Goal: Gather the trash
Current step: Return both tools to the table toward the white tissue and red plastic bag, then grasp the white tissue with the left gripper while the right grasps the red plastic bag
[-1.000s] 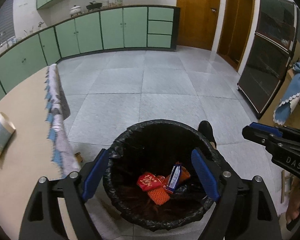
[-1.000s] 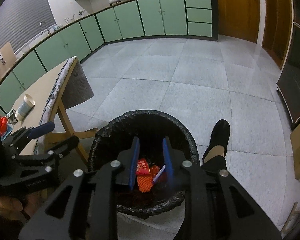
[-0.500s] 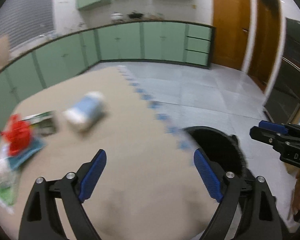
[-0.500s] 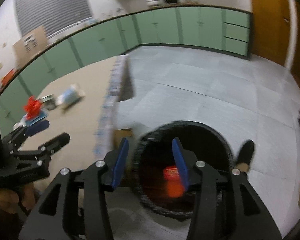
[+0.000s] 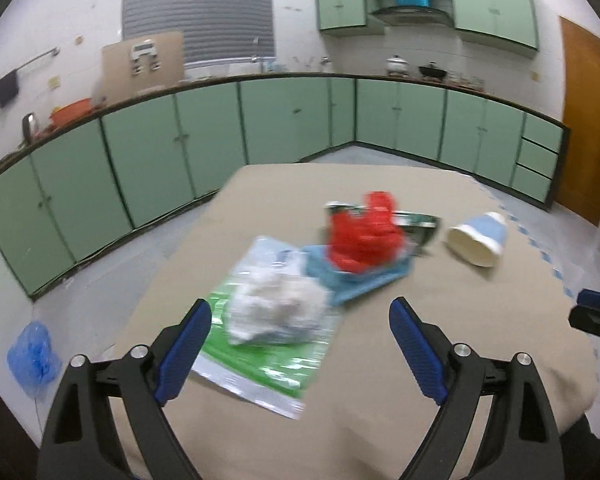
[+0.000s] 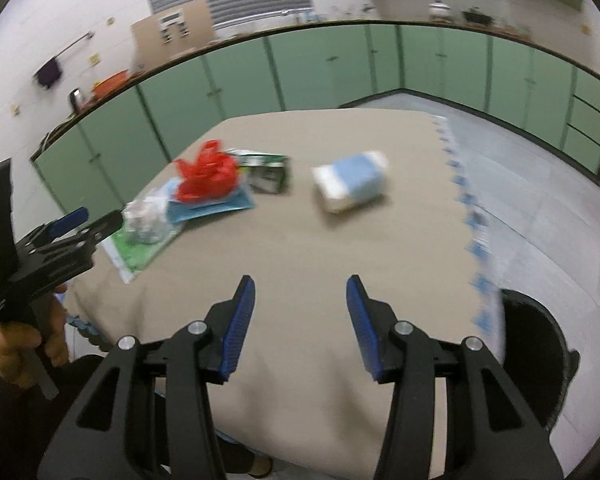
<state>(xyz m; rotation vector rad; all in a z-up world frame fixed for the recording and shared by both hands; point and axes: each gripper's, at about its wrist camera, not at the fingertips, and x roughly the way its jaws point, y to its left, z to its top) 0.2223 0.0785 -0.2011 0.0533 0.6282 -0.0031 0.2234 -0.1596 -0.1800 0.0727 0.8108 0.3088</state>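
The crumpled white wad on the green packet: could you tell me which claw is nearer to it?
Left. The left claw, open, faces the crumpled white wad from just short of it. The right claw, also open, hovers over bare tablecloth, well to the wad's right.

A crumpled red plastic bag (image 5: 363, 235) sits heaped on a flat blue sheet (image 5: 356, 278) near the middle of the beige surface (image 5: 380, 380). Just beside it lies a white crumpled wad (image 5: 276, 310) resting on a green and white flat packet (image 5: 260, 364). Behind the red bag lies a dark green wrapper (image 5: 414, 222), partly hidden. A blue and white paper cup (image 5: 476, 238) lies on its side, apart from the heap. A black-lined bin (image 6: 536, 364) stands beside the surface's edge.
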